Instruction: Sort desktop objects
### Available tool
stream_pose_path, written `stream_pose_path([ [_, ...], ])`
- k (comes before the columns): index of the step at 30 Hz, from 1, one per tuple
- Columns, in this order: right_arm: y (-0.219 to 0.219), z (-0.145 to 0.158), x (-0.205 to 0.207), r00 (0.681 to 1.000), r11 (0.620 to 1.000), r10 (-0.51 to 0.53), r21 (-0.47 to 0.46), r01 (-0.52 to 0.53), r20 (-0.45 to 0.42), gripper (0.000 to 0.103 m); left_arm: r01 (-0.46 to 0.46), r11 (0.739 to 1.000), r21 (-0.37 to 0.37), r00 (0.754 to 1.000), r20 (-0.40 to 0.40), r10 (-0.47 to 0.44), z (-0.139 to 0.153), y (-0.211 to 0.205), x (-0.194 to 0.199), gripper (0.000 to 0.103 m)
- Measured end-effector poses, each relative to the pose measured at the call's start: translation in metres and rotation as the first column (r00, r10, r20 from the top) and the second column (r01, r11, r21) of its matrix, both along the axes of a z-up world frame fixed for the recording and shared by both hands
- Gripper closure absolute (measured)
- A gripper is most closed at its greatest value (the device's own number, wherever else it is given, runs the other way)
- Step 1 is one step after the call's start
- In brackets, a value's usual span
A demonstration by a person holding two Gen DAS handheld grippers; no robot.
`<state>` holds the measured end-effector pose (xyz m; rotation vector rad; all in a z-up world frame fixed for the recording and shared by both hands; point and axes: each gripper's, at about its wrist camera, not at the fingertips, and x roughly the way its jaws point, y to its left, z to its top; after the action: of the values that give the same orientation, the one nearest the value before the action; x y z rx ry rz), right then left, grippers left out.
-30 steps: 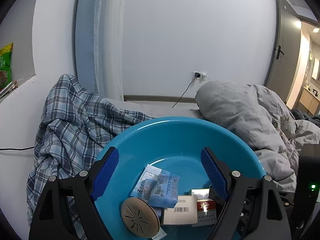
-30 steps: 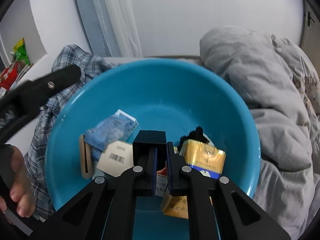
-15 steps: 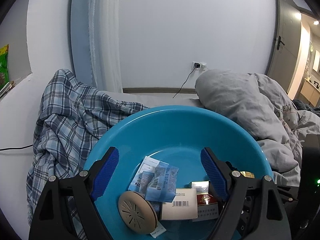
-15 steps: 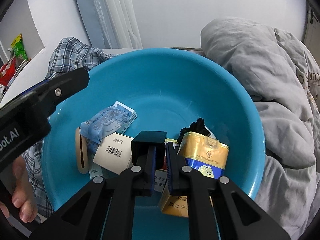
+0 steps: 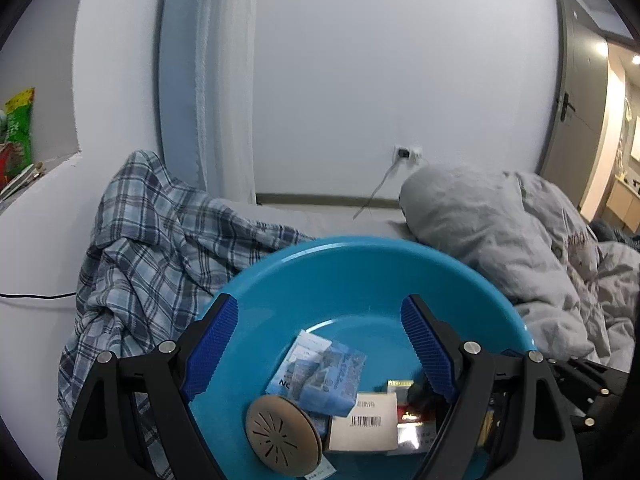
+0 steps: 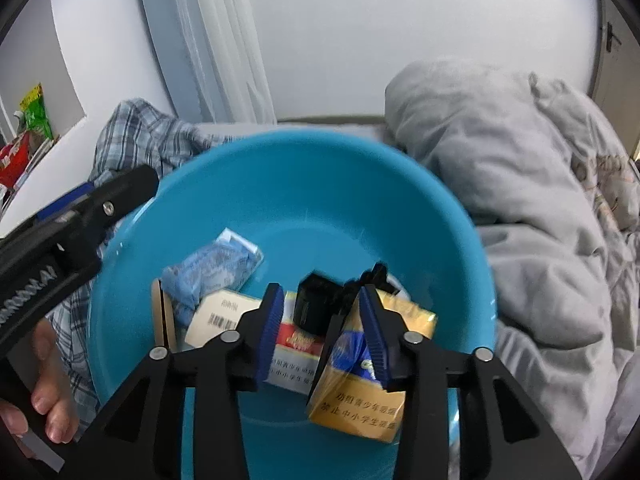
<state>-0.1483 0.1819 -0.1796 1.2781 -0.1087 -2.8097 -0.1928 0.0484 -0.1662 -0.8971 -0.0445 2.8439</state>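
Right gripper (image 6: 322, 316) over the near half of the teal basin (image 6: 304, 168), jaws just parted and clasping nothing. Between and just past the pads, a small black box (image 6: 314, 306), released, lying on a red-and-white cigarette pack (image 6: 294, 354); its long axis cannot be told through the blur. Gold cigarette pack (image 6: 360, 408) at the basin's near right, long axis running from the near rim toward the centre. Blue tissue packet (image 6: 212, 268) left of centre, long axis slanting toward the far rim. White barcoded box (image 6: 218, 316) beside it; tan slotted disc (image 5: 282, 434) by the near left wall. Left gripper (image 5: 320, 344) spread wide above the basin, grasping nothing. Plaid shirt (image 5: 160, 248) beyond the left rim, grey duvet (image 6: 520, 200) to the right.
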Motion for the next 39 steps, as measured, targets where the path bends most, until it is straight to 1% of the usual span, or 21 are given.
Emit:
stream_pose_path([
  [2,0.000,0.007,0.003,0.999,0.999,-0.006,0.032,0.007,-0.035,0.061,-0.007,1.000,-0.001,0.999,-0.035,0.007,0.005,-0.002,0.004,0.017],
  [4,0.000,0.014,0.005,0.998,0.998,-0.013,0.056,0.016,-0.067,0.054,-0.019,1.000,-0.022,0.998,-0.067,0.017,0.009,-0.002,0.007,0.017],
  [6,0.001,0.020,0.007,0.996,0.997,-0.017,0.069,0.023,-0.093,0.050,-0.028,0.999,-0.037,0.994,-0.105,0.024,0.013,-0.002,0.011,0.017],
  [9,0.002,0.029,0.010,0.991,0.997,-0.017,0.075,0.028,-0.134,0.049,-0.056,0.998,-0.029,0.986,-0.160,0.051,0.020,-0.006,0.017,0.017],
  [11,0.002,0.036,0.014,0.985,0.996,-0.023,0.080,0.037,-0.170,0.043,-0.079,0.997,-0.021,0.977,-0.202,0.073,0.026,-0.010,0.022,0.017],
  [13,0.002,0.043,0.017,0.977,0.995,-0.039,0.086,0.058,-0.209,0.030,-0.073,0.997,-0.011,0.971,-0.229,0.068,0.031,-0.013,0.026,0.017],
  [14,0.003,0.046,0.019,0.973,0.994,-0.047,0.090,0.069,-0.228,0.028,-0.071,0.997,-0.005,0.968,-0.241,0.067,0.033,-0.014,0.028,0.017],
  [16,0.003,0.053,0.022,0.964,0.993,-0.048,0.094,0.075,-0.262,0.026,-0.066,0.998,0.009,0.966,-0.248,0.066,0.036,-0.016,0.030,0.017],
  [18,0.003,0.059,0.025,0.955,0.993,-0.031,0.102,0.064,-0.296,0.023,-0.049,0.998,0.035,0.971,-0.234,0.055,0.038,-0.018,0.030,0.017],
  [20,0.002,0.066,0.028,0.945,0.993,-0.013,0.109,0.051,-0.327,0.018,-0.031,0.998,0.056,0.973,-0.228,0.043,0.042,-0.020,0.030,0.017],
  [22,0.004,0.074,0.032,0.936,0.995,-0.010,0.091,0.045,-0.353,0.010,-0.045,0.998,0.051,0.968,-0.243,0.056,0.047,-0.022,0.032,0.017],
  [23,0.006,0.079,0.034,0.928,0.996,-0.016,0.077,0.048,-0.372,0.008,-0.054,0.997,0.048,0.965,-0.255,0.064,0.051,-0.025,0.033,0.016],
  [24,0.008,0.083,0.038,0.919,0.996,-0.025,0.066,0.055,-0.394,0.004,-0.056,0.997,0.048,0.962,-0.263,0.067,0.053,-0.025,0.035,0.015],
  [25,0.009,0.088,0.041,0.908,0.997,-0.033,0.056,0.062,-0.417,0.002,-0.057,0.997,0.052,0.960,-0.272,0.069,0.056,-0.027,0.036,0.011],
  [27,0.011,0.097,0.047,0.890,0.997,-0.033,0.048,0.062,-0.455,0.001,-0.058,0.996,0.075,0.951,-0.299,0.077,0.063,-0.032,0.042,0.002],
  [28,0.011,0.101,0.050,0.882,0.997,-0.030,0.051,0.061,-0.470,0.001,-0.057,0.995,0.085,0.946,-0.313,0.081,0.066,-0.034,0.045,0.000],
  [30,0.010,0.109,0.055,0.869,0.996,-0.027,0.066,0.068,-0.494,0.001,-0.052,0.993,0.102,0.934,-0.348,0.085,0.073,-0.038,0.053,0.000],
  [32,0.009,0.115,0.061,0.858,0.994,-0.030,0.078,0.081,-0.513,0.001,-0.045,0.994,0.099,0.924,-0.375,0.079,0.079,-0.037,0.059,0.000],
  [39,0.011,0.136,0.078,0.821,0.993,-0.046,0.065,0.101,-0.569,0.001,-0.025,0.999,0.034,0.897,-0.441,0.038,0.100,-0.027,0.079,0.000],
])
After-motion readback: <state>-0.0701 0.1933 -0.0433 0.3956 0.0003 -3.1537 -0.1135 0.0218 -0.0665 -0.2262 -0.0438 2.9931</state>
